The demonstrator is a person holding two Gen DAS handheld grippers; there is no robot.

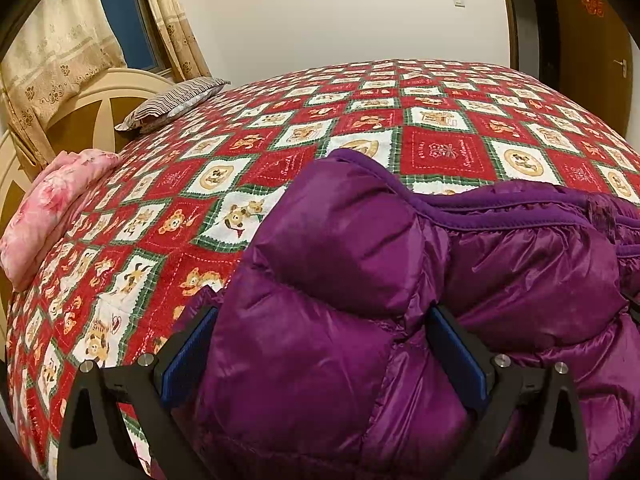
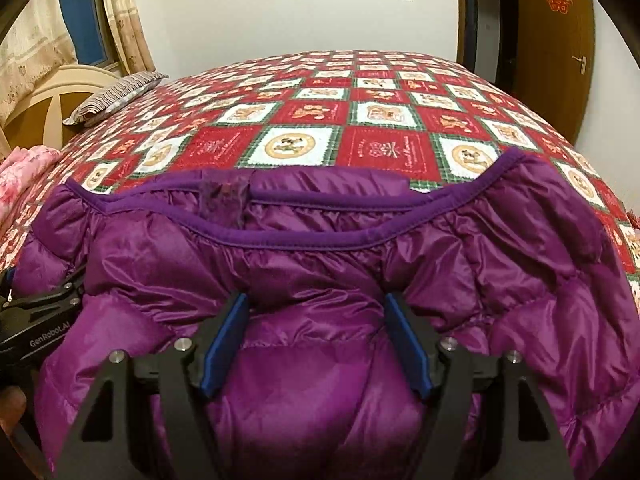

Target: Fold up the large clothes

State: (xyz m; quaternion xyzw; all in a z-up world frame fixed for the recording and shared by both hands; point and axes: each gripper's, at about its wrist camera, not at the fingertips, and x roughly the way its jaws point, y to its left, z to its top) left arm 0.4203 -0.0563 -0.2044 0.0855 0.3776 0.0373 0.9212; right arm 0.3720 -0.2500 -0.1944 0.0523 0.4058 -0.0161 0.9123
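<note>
A purple puffy down jacket (image 1: 400,280) lies bunched on the near edge of a bed with a red, white and green patchwork quilt (image 1: 280,140). My left gripper (image 1: 320,320) has its jaws wide apart with a thick fold of the jacket bulging between the blue pads (image 1: 188,356). In the right wrist view the jacket (image 2: 320,240) shows its collar edge; my right gripper (image 2: 316,308) also straddles a padded fold, jaws apart, pads (image 2: 224,344) pressing the fabric. The left gripper's body (image 2: 44,320) shows at the left edge there.
A pink folded blanket (image 1: 52,208) and a striped pillow (image 1: 172,104) lie by the cream headboard (image 1: 80,112) at the left. Curtains (image 1: 52,52) hang behind. A white wall and a brown door (image 2: 560,48) stand beyond the bed.
</note>
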